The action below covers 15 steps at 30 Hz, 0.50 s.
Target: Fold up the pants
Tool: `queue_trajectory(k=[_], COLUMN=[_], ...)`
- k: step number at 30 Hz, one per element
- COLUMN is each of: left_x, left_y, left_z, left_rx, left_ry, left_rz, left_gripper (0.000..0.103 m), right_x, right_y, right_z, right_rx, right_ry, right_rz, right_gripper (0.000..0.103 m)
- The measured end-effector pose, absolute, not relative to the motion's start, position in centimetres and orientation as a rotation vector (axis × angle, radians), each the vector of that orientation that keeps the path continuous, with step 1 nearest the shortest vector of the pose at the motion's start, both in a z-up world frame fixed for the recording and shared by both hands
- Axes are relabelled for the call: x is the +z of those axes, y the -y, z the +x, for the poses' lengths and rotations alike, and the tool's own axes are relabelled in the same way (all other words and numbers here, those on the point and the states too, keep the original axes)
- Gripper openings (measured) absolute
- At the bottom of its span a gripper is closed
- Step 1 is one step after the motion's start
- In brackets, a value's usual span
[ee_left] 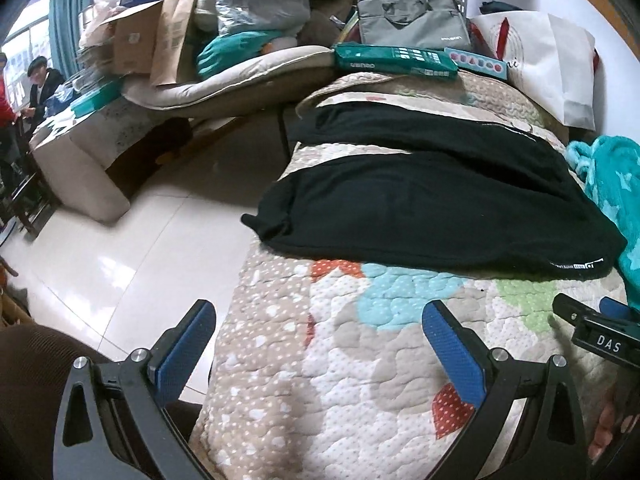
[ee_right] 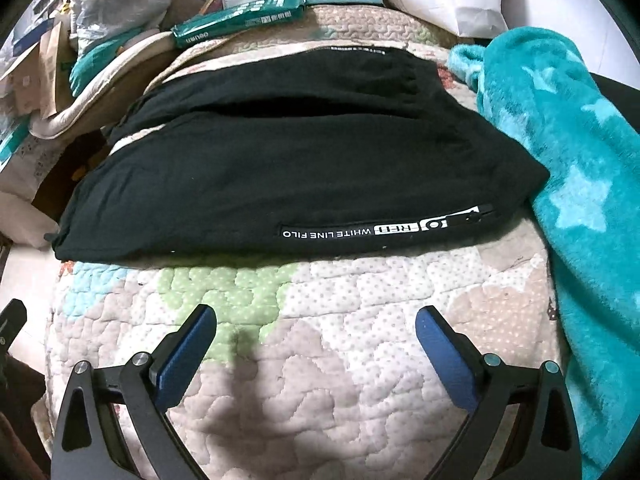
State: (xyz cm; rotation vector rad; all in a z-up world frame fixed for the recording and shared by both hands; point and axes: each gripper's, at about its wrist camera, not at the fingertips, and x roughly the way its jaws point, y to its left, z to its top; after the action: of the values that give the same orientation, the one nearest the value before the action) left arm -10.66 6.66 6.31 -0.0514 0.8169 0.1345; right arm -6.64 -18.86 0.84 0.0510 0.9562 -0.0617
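Black pants lie spread flat on a patterned quilt, both legs pointing left, a strip of quilt showing between them. In the right wrist view the pants show white lettering along the near side seam. My left gripper is open and empty, hovering over the quilt short of the near leg. My right gripper is open and empty, over the quilt in front of the lettered seam. The right gripper's tip shows at the right edge of the left wrist view.
A teal star-print fleece blanket lies right of the pants. Green boxes, a grey bag and a white paper bag sit behind the pants. The quilt's left edge drops to a tiled floor. Clutter piles at back left.
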Motion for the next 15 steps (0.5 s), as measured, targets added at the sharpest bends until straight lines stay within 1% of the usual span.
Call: queue_trajectory(k=[15], left_x=[6.06], left_y=[-6.23], left_z=[-11.60], left_rx=[0.127], left_ry=[-0.820], left_rz=[-0.023], left_gripper=[0.103], right_x=[1.06], right_y=[18.73], right_z=[-7.26], right_rx=[-0.049], right_ry=[-0.942], right_rz=[0.035], right_gripper=[0.101])
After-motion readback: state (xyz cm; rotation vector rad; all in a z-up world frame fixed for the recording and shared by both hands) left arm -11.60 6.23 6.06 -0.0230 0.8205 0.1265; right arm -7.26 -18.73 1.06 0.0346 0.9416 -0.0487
